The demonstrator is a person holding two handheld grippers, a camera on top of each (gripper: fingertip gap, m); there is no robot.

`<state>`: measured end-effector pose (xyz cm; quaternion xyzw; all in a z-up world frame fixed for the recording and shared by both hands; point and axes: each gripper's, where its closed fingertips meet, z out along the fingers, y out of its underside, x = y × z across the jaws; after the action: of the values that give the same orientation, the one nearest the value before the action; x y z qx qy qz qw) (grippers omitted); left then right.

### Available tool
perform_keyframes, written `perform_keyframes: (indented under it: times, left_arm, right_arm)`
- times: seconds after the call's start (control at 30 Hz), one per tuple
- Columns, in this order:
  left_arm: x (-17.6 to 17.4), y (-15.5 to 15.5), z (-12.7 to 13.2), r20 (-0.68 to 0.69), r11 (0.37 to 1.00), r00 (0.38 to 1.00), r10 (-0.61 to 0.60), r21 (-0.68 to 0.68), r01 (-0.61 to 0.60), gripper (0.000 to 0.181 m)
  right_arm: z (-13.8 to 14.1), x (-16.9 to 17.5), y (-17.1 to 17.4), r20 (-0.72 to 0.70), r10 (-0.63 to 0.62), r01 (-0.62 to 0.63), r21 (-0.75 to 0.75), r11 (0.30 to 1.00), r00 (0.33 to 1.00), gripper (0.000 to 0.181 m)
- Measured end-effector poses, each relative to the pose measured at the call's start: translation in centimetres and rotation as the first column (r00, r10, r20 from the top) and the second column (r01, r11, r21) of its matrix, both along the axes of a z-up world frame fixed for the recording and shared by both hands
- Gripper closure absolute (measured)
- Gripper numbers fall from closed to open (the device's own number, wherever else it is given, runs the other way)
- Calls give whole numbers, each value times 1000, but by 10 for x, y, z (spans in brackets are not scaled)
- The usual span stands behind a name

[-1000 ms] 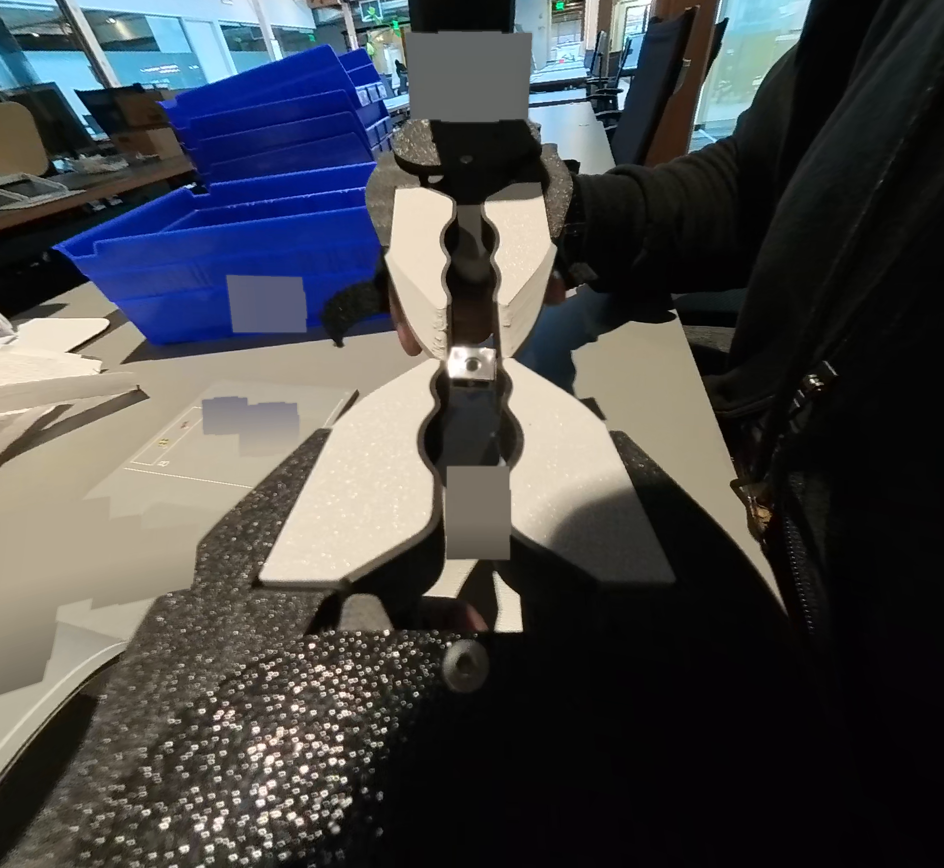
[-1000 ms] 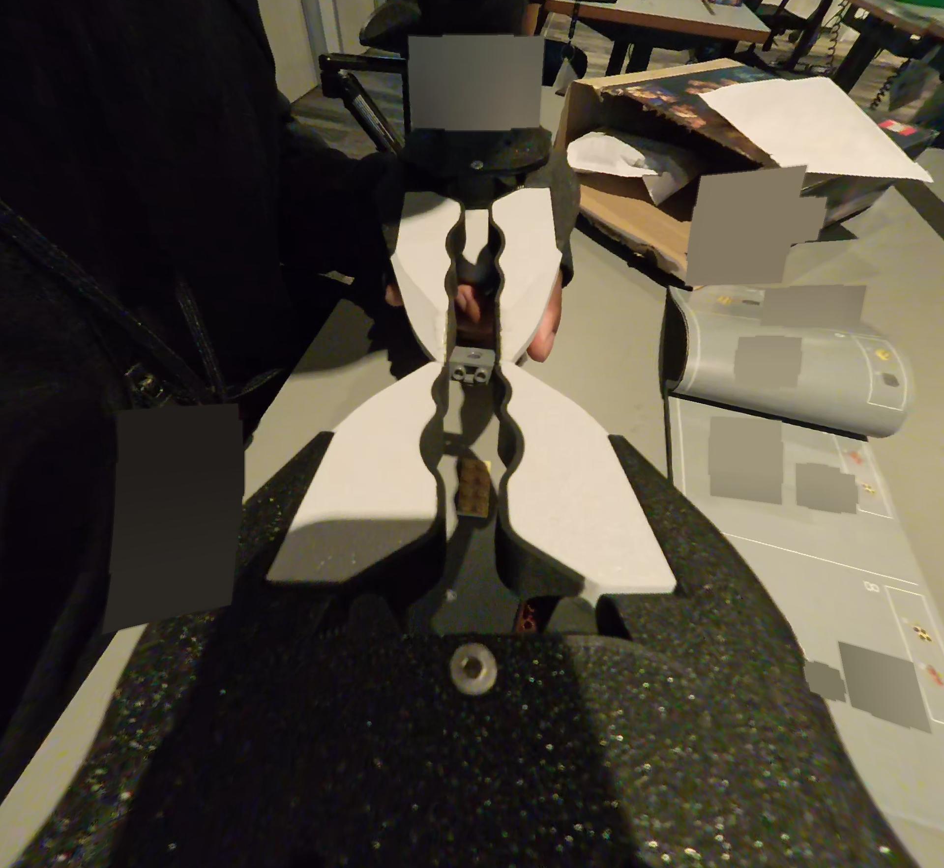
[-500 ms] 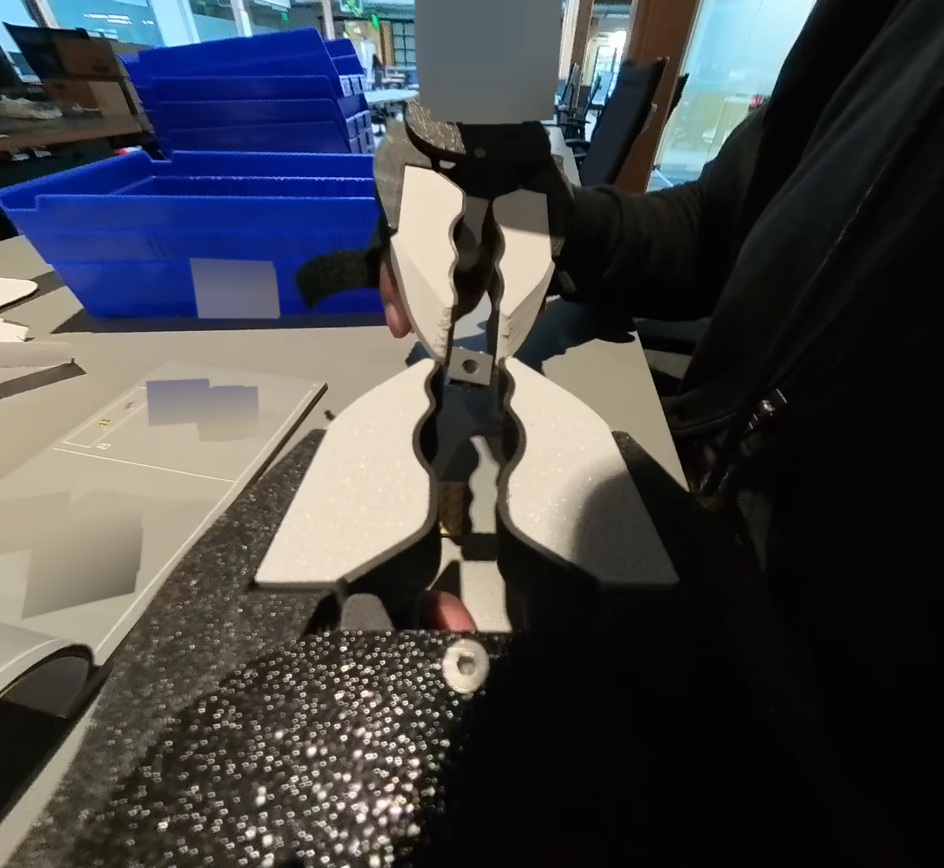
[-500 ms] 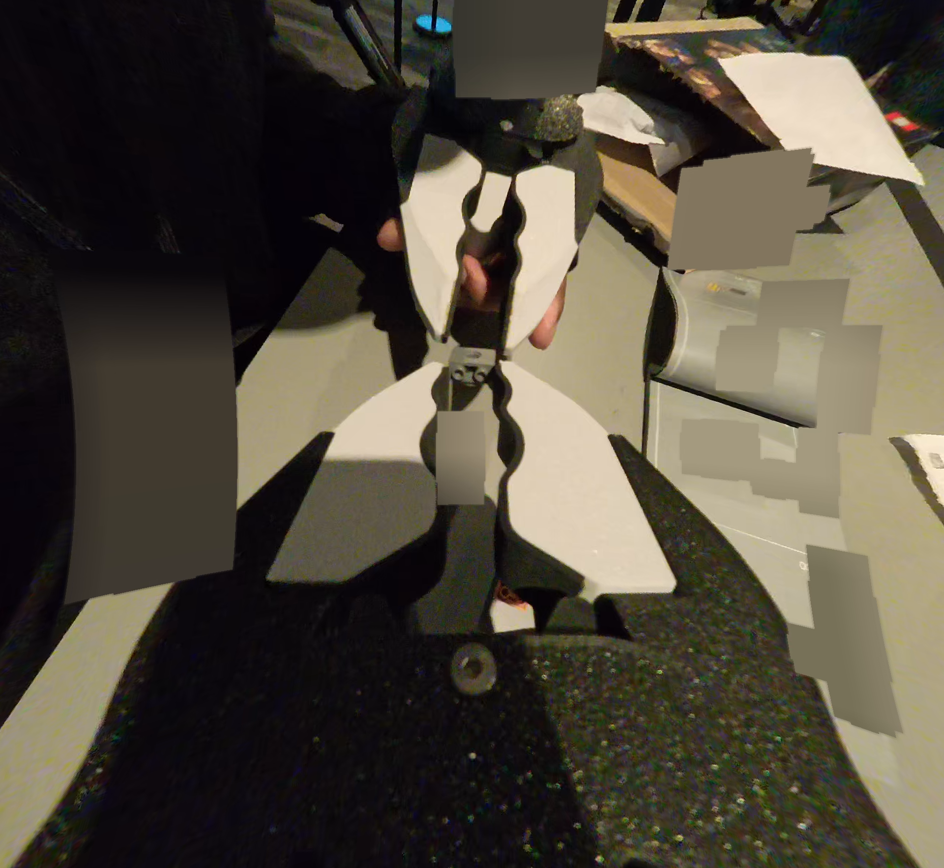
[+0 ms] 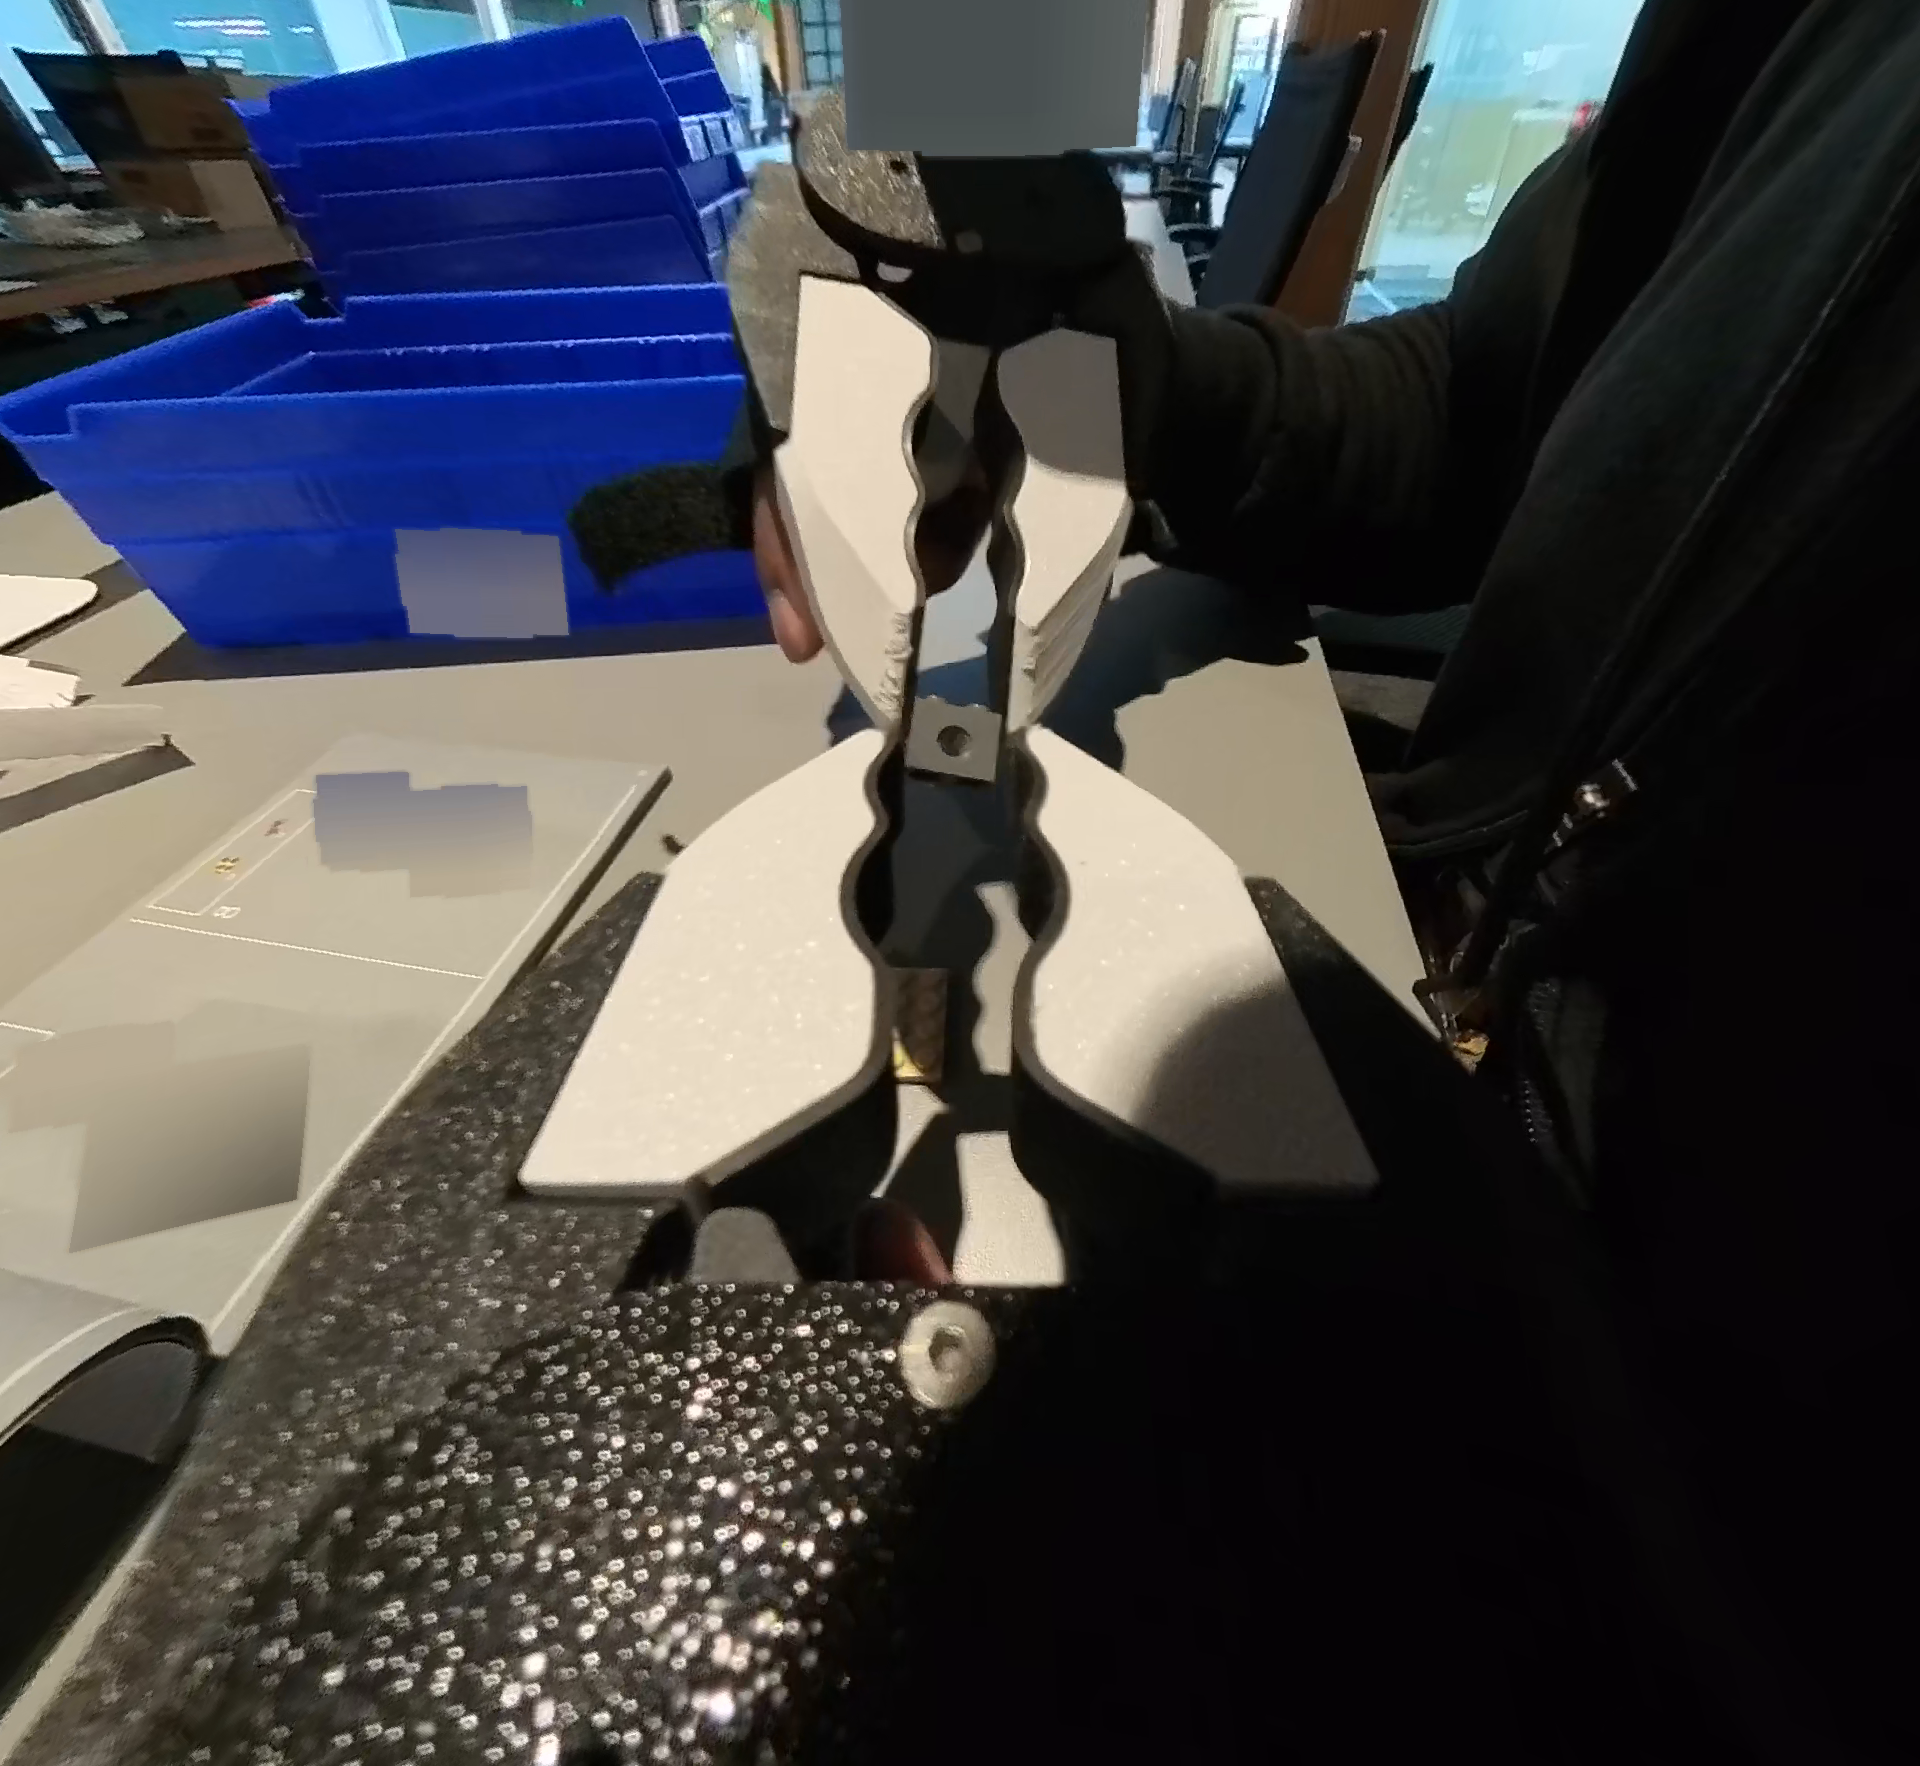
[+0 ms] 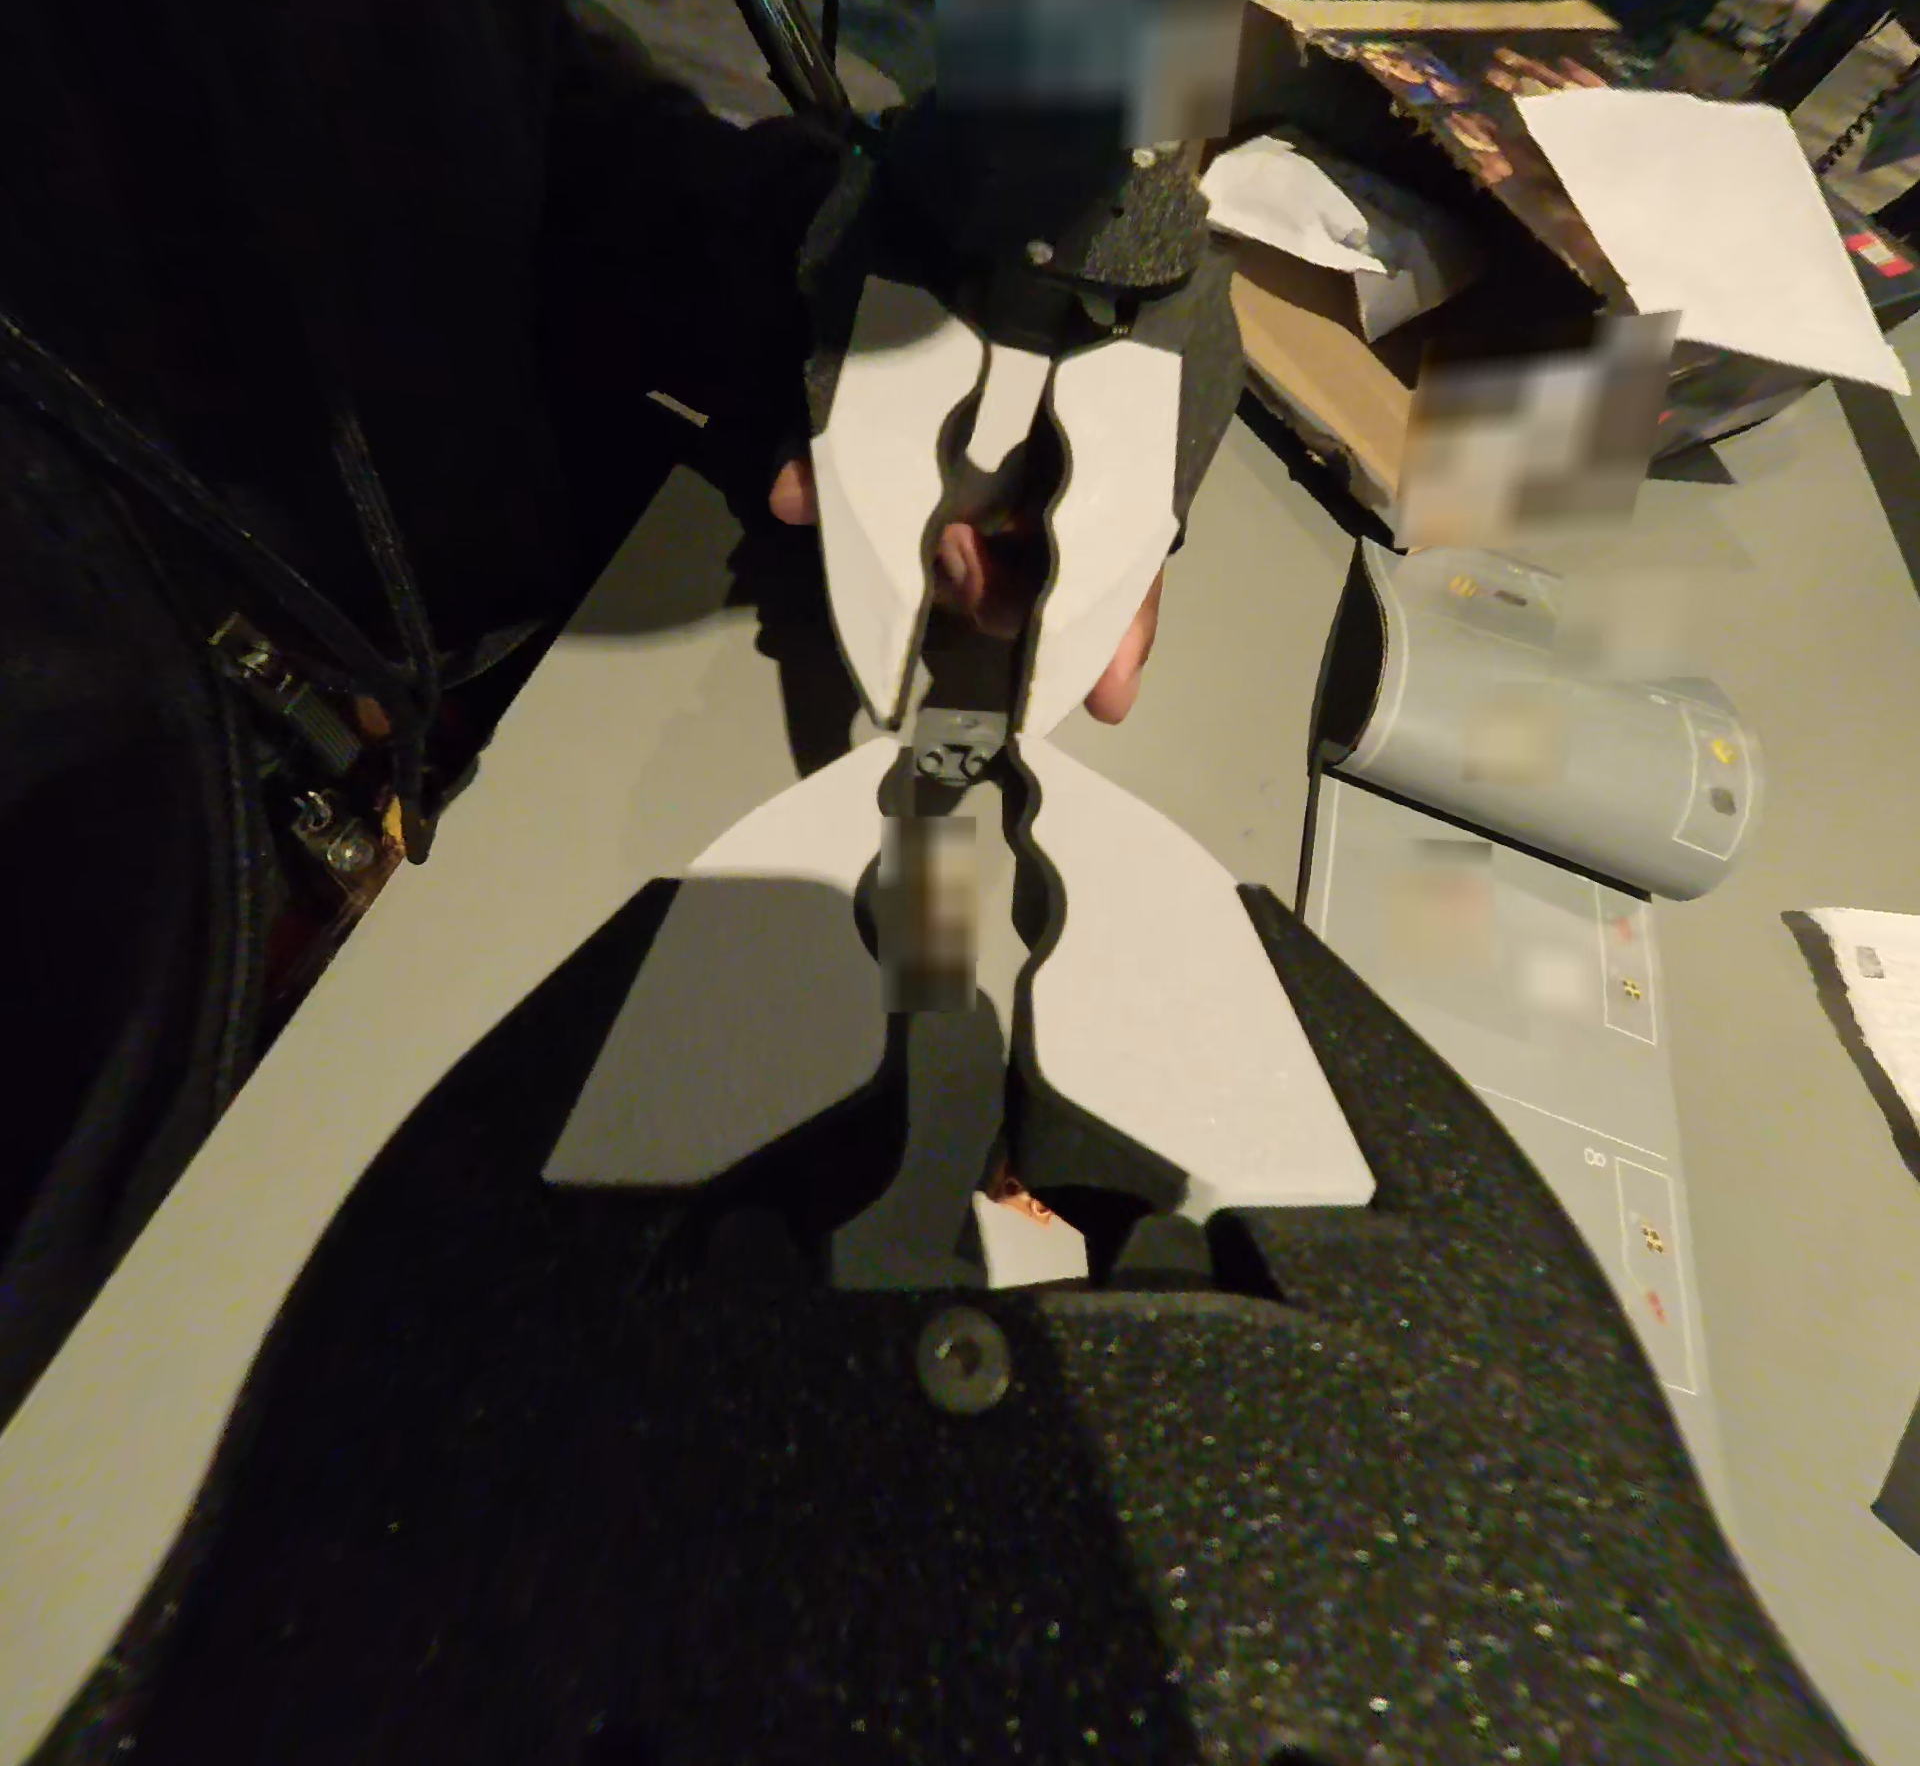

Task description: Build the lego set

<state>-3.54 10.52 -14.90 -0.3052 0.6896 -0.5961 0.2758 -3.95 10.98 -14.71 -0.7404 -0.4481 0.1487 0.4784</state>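
Note:
My two grippers meet tip to tip above the grey table. A small grey lego piece with a round hole sits pinched where the tips meet. It also shows in the right wrist view, dark grey, with studs facing me. My left gripper is shut on it from below in its view, and the right gripper closes on it from above. In the right wrist view my right gripper is low and the left gripper is above. A brown studded piece shows through the left gripper's gap.
Stacked blue bins stand at the back left. An open instruction booklet lies on the table, with a curled page in the right wrist view. A torn cardboard box with paper sits behind. A person in black clothing is close by. The grippers are tip to tip, or close to it.
Both grippers stay tip to tip on the grey piece. The pair has shifted and tilted a little over the table, so the bins and booklet sit differently in view.

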Motion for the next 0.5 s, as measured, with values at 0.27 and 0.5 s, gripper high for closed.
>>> perform_keyframes:
  times: [0.27, 0.5]
  left_arm:
    - [6, 5, -5, 93, 984, 993, 72, 157, -86, 165]
    - [8, 7, -9, 98, 973, 990, 97, 201, -115, 165]
  right_arm:
    - [-3, 3, 5, 55, -25, 25, 6, 1000, 998, 166]
    - [-8, 5, 5, 138, -67, 57, 72, 996, 988, 166]
